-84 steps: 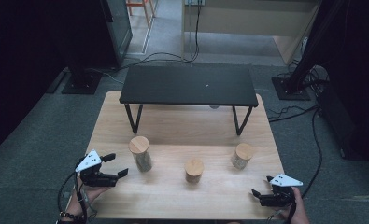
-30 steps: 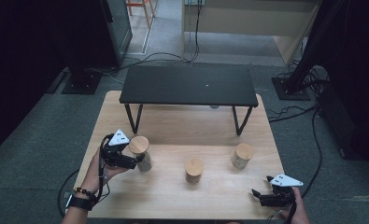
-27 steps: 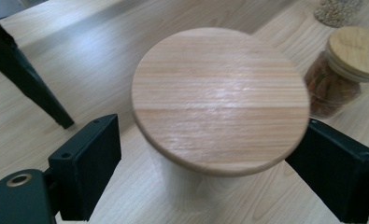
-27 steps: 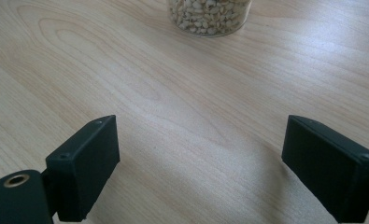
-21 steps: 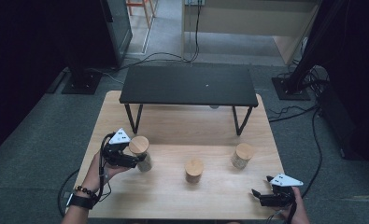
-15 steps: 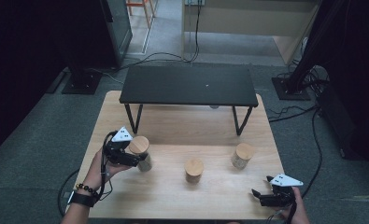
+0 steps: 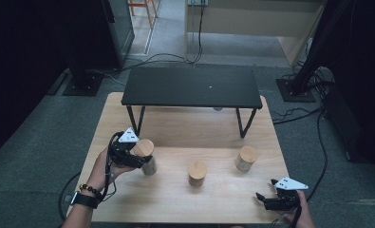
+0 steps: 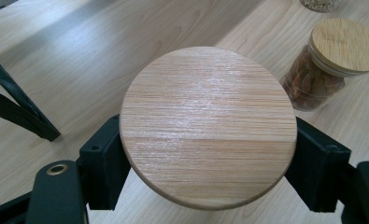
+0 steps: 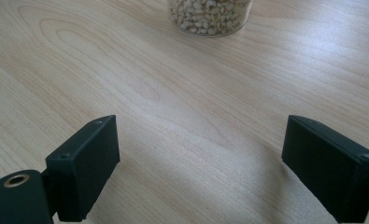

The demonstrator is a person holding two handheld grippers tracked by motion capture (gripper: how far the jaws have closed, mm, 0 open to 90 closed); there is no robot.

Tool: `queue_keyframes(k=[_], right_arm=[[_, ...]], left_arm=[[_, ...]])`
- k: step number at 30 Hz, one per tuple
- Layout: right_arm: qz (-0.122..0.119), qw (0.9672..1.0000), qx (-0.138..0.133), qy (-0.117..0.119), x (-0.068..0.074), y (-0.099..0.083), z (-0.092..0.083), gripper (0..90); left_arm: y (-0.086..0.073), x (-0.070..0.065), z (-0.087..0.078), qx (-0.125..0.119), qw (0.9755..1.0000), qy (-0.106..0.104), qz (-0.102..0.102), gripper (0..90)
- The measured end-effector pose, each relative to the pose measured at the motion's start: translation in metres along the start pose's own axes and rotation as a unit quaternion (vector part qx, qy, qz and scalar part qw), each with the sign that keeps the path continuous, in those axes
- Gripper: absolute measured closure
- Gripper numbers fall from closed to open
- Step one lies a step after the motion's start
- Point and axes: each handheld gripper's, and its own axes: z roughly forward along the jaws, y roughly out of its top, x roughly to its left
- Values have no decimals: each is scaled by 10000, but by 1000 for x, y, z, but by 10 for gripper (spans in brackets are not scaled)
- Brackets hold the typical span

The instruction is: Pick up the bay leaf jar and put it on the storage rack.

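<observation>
The left tool (image 7: 138,158) has just closed its jaws onto the left jar (image 8: 208,126), ready for lifting off the tabletop (image 7: 185,133), while the right tool (image 7: 267,201) sits apart, empty.

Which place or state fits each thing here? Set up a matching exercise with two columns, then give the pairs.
1. left gripper
2. right gripper
3. glass jar of pale nuts with wooden lid
4. black metal bench

A. at the table's far edge
B. open over bare wood
C. standing free at the right
D. clamped on the wooden-lidded jar

Pairs: 1-D, 2-B, 3-C, 4-A
</observation>
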Motion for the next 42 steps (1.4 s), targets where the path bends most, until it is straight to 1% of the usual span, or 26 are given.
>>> queue_keyframes(k=[3,6,10,12,13,15,16,17,19,21,26,32,33,36,39,42], right_arm=[[1,10000,-1,0,0,0,0,112],[1,10000,-2,3,0,0,0,112],[0,10000,0,12,0,0,0,112],[0,10000,0,16,0,0,0,112],[0,10000,1,18,0,0,0,112],[4,10000,2,24,-1,0,0,112],[2,10000,-2,24,-1,0,0,111],[5,10000,-1,26,-1,0,0,104],[2,10000,3,30,-1,0,0,103],[4,10000,2,30,-1,0,0,103],[9,10000,4,31,-1,0,0,103],[12,10000,0,33,-1,0,0,101],[25,10000,3,26,-1,0,0,84],[63,10000,1,29,-2,0,0,76],[68,10000,9,9,-1,0,0,65],[69,10000,3,11,-1,0,0,49]], left_arm=[[0,-1,0,-8,10000,27,-16,246],[1,-3,0,-31,9999,106,-61,247],[1,-2,-4,-112,9998,86,-135,248],[2,-2,-6,-131,9998,100,-127,248],[3,-5,-9,-178,9997,170,-86,249],[4,-6,-11,-194,9996,201,-78,249],[5,-7,-14,-245,9994,231,-70,249],[5,-7,-14,-245,9994,231,-70,249],[7,-8,-19,-315,9992,251,-85,249],[9,-7,-21,-318,9991,253,-103,249],[16,-7,-28,-286,9992,261,-76,250],[25,-9,-39,-366,9987,335,-76,249],[25,-9,-39,-366,9987,335,-76,249],[32,-9,-47,-406,9985,350,-50,249],[36,-9,-50,-427,9984,364,-44,249],[43,-9,-58,-453,9983,365,-27,250]])
